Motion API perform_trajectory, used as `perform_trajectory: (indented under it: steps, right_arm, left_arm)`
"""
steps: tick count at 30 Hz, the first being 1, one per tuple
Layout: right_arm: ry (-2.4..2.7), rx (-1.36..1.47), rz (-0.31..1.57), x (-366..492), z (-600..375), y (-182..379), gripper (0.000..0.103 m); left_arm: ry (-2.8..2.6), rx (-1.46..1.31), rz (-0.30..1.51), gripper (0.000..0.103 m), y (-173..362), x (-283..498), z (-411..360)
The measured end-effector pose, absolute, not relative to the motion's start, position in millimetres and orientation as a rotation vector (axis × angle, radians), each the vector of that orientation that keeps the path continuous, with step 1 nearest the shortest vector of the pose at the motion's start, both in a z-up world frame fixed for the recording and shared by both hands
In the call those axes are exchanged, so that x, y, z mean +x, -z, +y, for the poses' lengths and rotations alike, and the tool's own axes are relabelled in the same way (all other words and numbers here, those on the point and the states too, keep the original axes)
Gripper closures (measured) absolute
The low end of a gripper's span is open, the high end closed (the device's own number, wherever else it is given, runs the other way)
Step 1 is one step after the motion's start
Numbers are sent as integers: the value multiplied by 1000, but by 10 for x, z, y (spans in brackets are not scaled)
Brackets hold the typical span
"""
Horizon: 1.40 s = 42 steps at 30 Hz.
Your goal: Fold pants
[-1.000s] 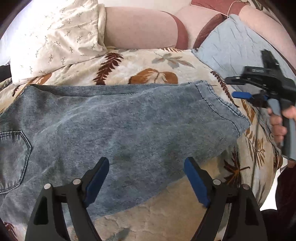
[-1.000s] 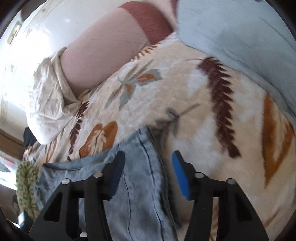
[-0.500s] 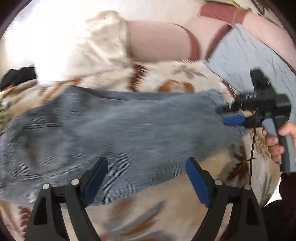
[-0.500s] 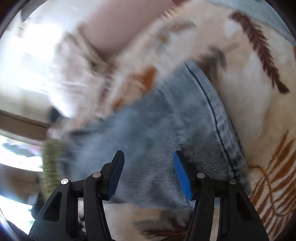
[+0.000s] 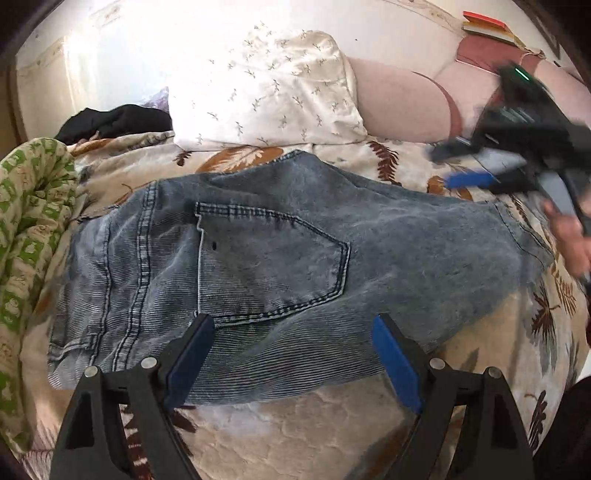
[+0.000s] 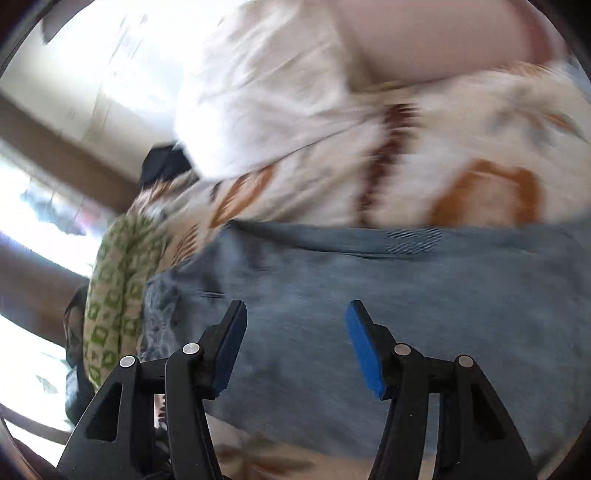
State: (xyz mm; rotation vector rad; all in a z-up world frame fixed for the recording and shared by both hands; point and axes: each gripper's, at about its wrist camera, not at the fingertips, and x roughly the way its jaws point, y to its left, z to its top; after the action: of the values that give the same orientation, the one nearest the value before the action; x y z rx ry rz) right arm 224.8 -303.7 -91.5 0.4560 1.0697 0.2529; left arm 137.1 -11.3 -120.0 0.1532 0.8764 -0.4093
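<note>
Jeans (image 5: 280, 254) lie flat across the leaf-print blanket (image 5: 480, 354) (back pocket up), waistband toward its left edge. Left gripper (image 5: 291, 354) spread wide above them, holding nothing; right gripper (image 6: 295, 339) likewise apart, empty.

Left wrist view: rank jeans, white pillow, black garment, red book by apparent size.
1. jeans, which fill most of the frame
2. white pillow
3. black garment, partly hidden behind the bedding
4. red book, smallest, though it lies farthest from the camera, so its true size is unsure
</note>
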Motion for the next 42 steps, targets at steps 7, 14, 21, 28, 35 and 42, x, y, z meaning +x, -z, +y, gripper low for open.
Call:
perform_trajectory:
  steps: [7,14,21,28,35,42]
  right_arm:
    - [-84,336,1136,2379,-2887,1067,47]
    - [109,190,1081,1324,-3264,1295,47]
    - [195,188,1000,989,-3441,1511,41]
    - [183,19,954,879,-3315,1591,40]
    - [199,50,1061,1025,-3299,1456,38]
    - [-59,156,985,1607,-2820,809,35]
  left_arm:
    - [339,69,933,15,1426,1691,281]
    - [335,78,920,15,1401,1636,291]
    - [184,98,885,14,1359,1705,618]
    - [124,142,926,2,1661,1835,748]
    - [138,35,957,3,1436,1801,893]
    - [184,86,854,3,1154,1628,796]
